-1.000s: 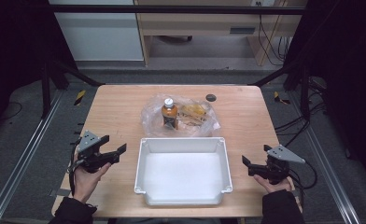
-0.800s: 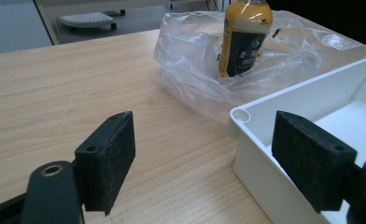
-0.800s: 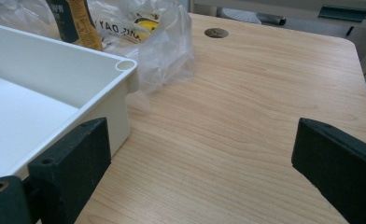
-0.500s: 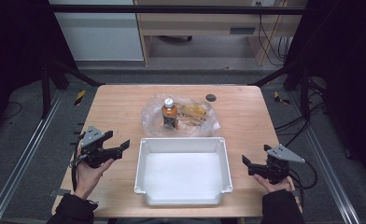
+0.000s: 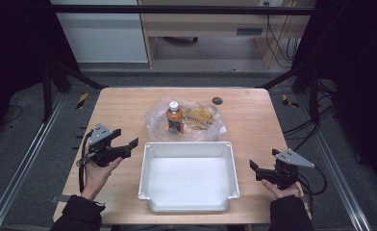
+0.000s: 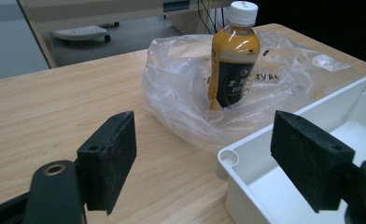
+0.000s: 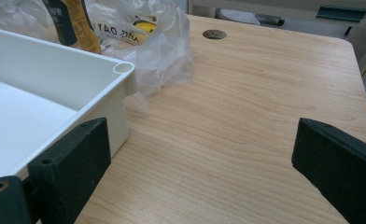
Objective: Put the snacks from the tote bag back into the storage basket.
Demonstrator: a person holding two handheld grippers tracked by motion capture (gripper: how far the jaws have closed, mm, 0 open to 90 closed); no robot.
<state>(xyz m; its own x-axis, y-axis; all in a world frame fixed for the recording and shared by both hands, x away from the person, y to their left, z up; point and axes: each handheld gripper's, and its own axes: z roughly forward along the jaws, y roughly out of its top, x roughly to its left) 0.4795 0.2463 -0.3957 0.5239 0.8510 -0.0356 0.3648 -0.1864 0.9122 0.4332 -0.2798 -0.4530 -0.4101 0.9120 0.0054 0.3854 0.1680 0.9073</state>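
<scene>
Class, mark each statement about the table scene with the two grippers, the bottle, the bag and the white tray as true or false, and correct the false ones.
1. The bottle stands upright in the clear plastic bag. True.
2. The white tray holds the bottle. False: the tray holds nothing; the bottle is beyond its far rim.
3. The left gripper has its jaws apart and grips nothing. True.
4. The right gripper is shut on the bag. False: its jaws are open, right of the tray, apart from the bag.
5. The bottle's cap is white. True.
</scene>
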